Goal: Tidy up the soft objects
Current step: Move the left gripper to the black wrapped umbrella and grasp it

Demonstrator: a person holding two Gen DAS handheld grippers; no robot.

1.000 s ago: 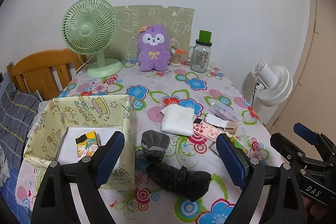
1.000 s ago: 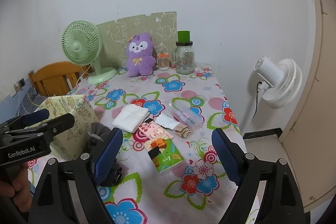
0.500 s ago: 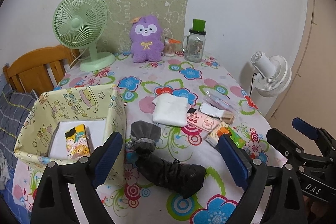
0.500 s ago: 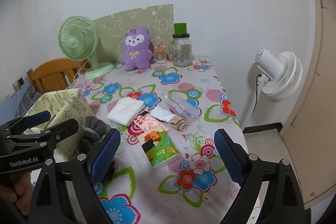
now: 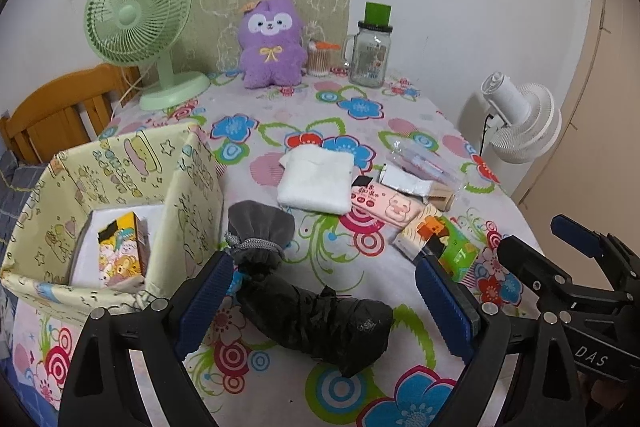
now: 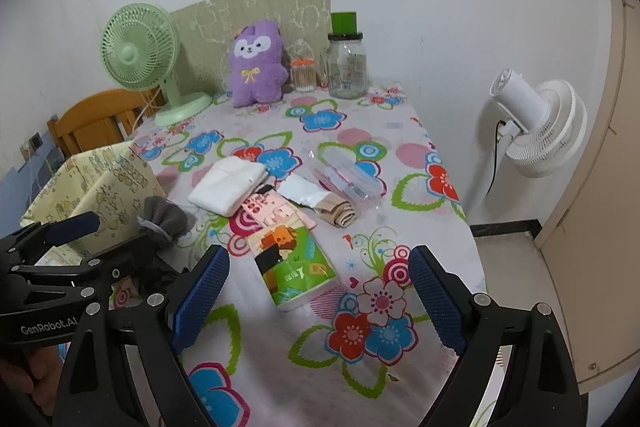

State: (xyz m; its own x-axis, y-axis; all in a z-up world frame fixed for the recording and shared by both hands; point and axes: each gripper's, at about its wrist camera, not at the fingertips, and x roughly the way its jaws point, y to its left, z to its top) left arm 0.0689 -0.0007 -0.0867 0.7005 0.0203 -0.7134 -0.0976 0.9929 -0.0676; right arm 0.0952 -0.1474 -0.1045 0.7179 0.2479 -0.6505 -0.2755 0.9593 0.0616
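Lower part of grey drawstring pouch [image 5: 258,233] hidden behind left gripper [image 5: 324,297] finger; in right wrist view only its gathered top [image 6: 162,217] visible, remainder blocked by the left gripper body [image 6: 72,259]. Black wrapped bundle [image 5: 316,319] lying on floral tablecloth [image 5: 352,155] just in front of pouch, contents not discernible. Interior of yellow fabric bin [image 5: 120,195] partly seen: 1 cartoon-print pack [image 5: 122,253] on white lining, rest hidden by near wall. Text on pink pack [image 5: 384,205] and green pack [image 6: 292,269] too small to read. Folded white cloth [image 5: 318,181] mid-table, beside pink pack. Left gripper held low over near table edge, 2 fingers spread wide either side of black bundle, not touching, gripping nothing. Right gripper [image 6: 316,301] level alongside to the right, fingers wide apart, empty, above tablecloth near green pack. Purple plush [image 5: 272,43] upright at far edge between green fan [image 5: 138,11] and glass jar [image 5: 370,51].
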